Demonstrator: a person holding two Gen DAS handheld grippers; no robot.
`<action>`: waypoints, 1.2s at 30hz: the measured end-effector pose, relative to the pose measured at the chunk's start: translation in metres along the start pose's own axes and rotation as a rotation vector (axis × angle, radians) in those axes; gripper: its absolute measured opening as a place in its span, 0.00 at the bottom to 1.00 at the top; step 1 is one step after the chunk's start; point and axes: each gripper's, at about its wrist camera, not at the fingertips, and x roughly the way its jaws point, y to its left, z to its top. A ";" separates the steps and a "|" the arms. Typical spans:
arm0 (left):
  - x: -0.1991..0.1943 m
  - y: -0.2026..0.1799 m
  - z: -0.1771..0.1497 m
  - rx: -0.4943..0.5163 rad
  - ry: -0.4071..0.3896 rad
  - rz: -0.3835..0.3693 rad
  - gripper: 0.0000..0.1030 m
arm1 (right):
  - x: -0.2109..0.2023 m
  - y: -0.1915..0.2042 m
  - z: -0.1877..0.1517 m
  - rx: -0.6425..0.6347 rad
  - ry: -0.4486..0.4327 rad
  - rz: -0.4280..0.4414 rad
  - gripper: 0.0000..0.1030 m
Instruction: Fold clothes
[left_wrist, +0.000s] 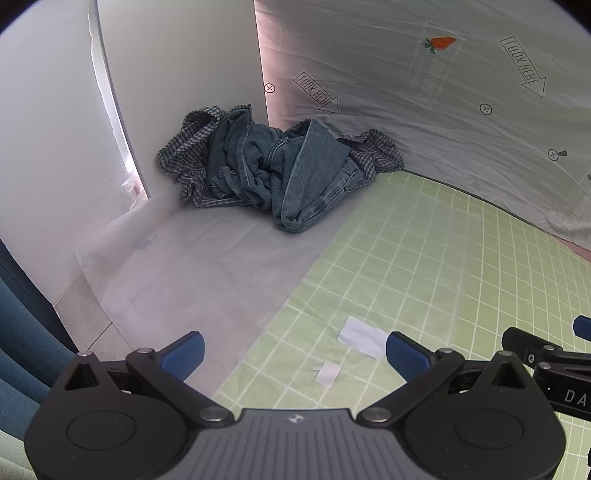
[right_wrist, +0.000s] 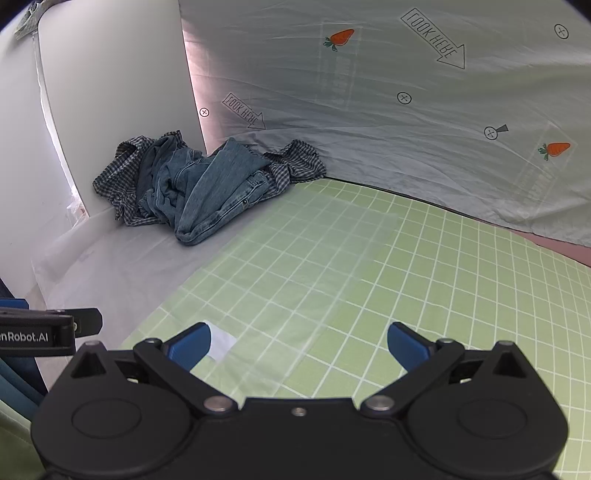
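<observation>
Crumpled in the far left corner: a pair of blue denim jeans (left_wrist: 291, 173), heaped on top of a dark checked shirt (left_wrist: 184, 155) whose ends stick out on both sides. Pressed against the white wall panel (left_wrist: 177, 74) at the back left and against the pale printed sheet (left_wrist: 424, 122) hung behind (carrots, arrows reading "LOOK HERE"). One denim leg hanging forward off the heap, its folded end lying on the translucent white plastic film (left_wrist: 184, 266) spread over the left part of the surface.

Further right, a green cloth with a white grid (left_wrist: 424, 258) covering the surface, with two small white paper scraps (left_wrist: 360, 336) lying on it near the left gripper (left_wrist: 295, 354).

Left gripper low over the near edge, blue fingers (left_wrist: 183, 354) spread wide, holding nothing, well apart from the clothes. Right gripper (right_wrist: 297, 345) just beside it, likewise spread wide and empty, fingers (right_wrist: 408, 345) over the green grid; one paper scrap partly behind its left finger. Each gripper's black body visible at the edge of the other's view.
</observation>
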 end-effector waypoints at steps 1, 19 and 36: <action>0.000 0.000 0.000 0.000 0.000 0.001 1.00 | 0.000 0.001 0.000 0.000 0.000 0.000 1.00; 0.001 -0.001 0.001 0.003 0.009 0.005 1.00 | 0.004 0.001 -0.005 0.005 0.002 -0.001 1.00; 0.002 -0.003 0.001 0.012 0.015 0.003 1.00 | 0.002 -0.005 -0.002 0.016 0.007 -0.004 1.00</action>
